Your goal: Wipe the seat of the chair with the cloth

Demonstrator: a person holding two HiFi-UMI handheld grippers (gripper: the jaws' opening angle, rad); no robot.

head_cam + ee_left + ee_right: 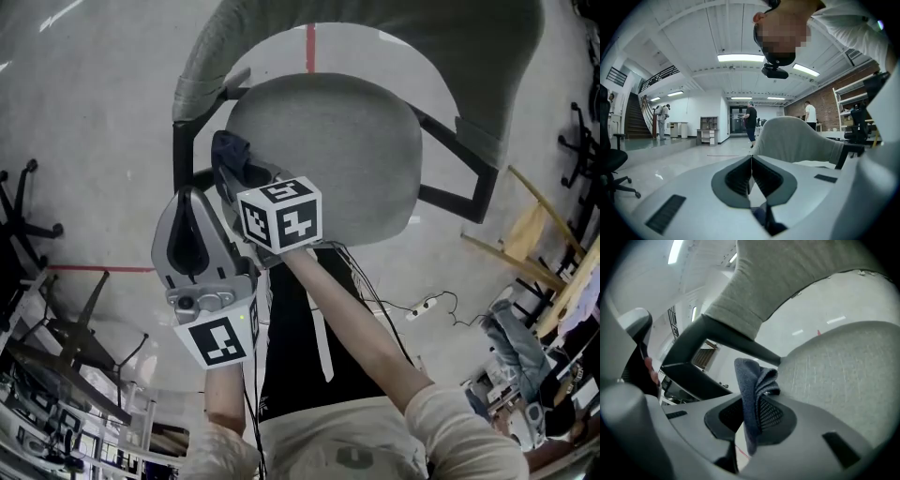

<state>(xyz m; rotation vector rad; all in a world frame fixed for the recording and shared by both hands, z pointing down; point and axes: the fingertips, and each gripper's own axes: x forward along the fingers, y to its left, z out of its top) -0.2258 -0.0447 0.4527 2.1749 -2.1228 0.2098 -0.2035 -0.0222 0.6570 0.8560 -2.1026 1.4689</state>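
A grey chair seat (328, 159) fills the middle of the head view. Its curved back (375, 37) lies beyond it, and black arm frames (455, 178) stand at the sides. The right gripper (751, 414) is clamped on a dark blue cloth (752, 380) at the seat's left edge; whether the cloth touches the seat is unclear. The gripper's marker cube (279, 214) covers the seat's near rim. The left gripper (751, 177) is closed on nothing and held off to the seat's left. A power strip (422, 307) lies on the floor (94, 112). Other chairs' legs (28, 220) are cut off at the left.

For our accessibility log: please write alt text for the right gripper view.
The right gripper is shut on a folded dark blue cloth near the grey fabric chair seat; a black frame and grey backrest rise behind.
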